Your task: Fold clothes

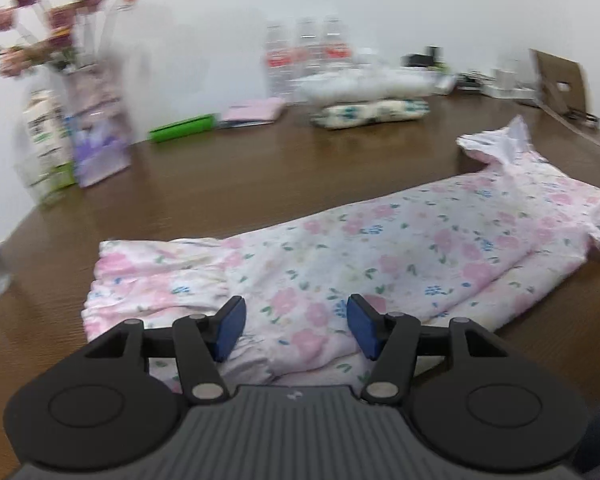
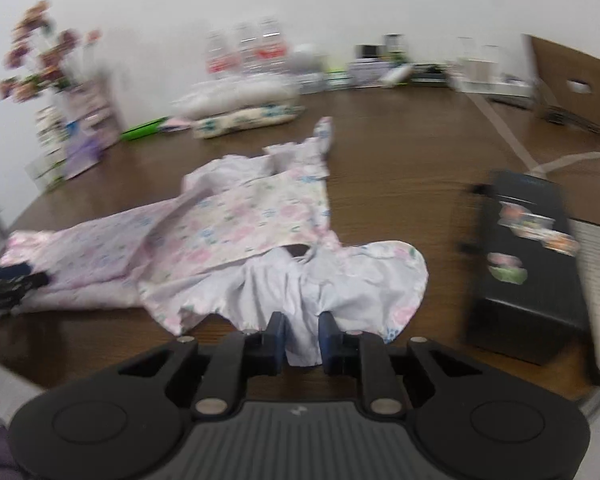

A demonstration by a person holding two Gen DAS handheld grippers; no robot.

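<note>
A pink and white floral dress (image 1: 380,248) lies lengthwise on the brown table (image 1: 220,184), partly folded along its length. My left gripper (image 1: 296,320) hovers over the hem end, jaws wide apart with cloth beneath them and neither blue pad pressing on it. In the right wrist view the dress (image 2: 236,224) stretches away to the left, its ruffled sleeve (image 2: 364,276) spread at the near end. My right gripper (image 2: 302,332) is shut on a bunched fold of that sleeve fabric. The left gripper (image 2: 12,280) shows as a dark shape at the far left edge.
Folded clothes (image 1: 368,112) are stacked at the back of the table, in front of water bottles (image 1: 308,52). A vase of flowers (image 1: 48,40) and cartons stand at the back left. A black box (image 2: 528,256) sits close on the right, a cardboard box (image 2: 572,84) beyond.
</note>
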